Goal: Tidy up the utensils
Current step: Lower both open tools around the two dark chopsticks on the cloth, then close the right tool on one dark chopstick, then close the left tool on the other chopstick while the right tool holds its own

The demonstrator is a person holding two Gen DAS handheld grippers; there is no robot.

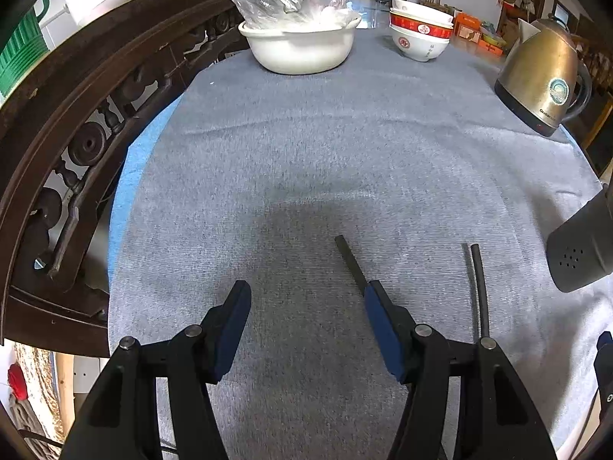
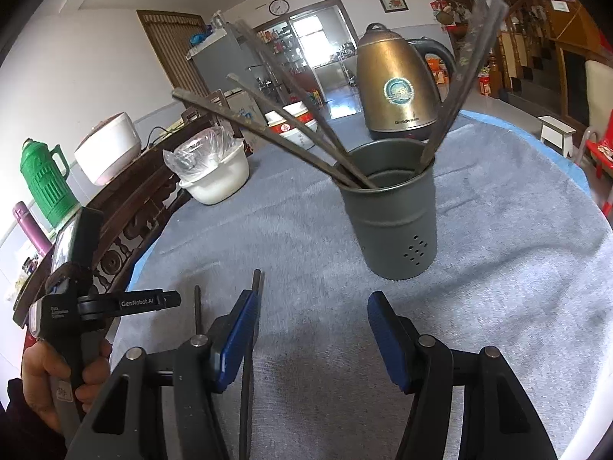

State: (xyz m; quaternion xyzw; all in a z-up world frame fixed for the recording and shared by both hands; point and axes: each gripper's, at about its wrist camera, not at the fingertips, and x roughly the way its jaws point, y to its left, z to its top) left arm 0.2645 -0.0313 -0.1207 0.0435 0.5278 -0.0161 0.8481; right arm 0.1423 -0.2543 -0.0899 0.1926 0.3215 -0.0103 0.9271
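Grey cloth (image 1: 306, 145): loose chopsticks (image 1: 349, 258) beside utensil holder (image 2: 390, 226)

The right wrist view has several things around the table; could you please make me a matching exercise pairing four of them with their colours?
Things:
1. thermos
2. kettle
3. utensil holder
4. lidded pot

Colours:
A. white
B. dark grey
C. green
D. brassy gold

Pairs: 1-C, 2-D, 3-B, 4-A
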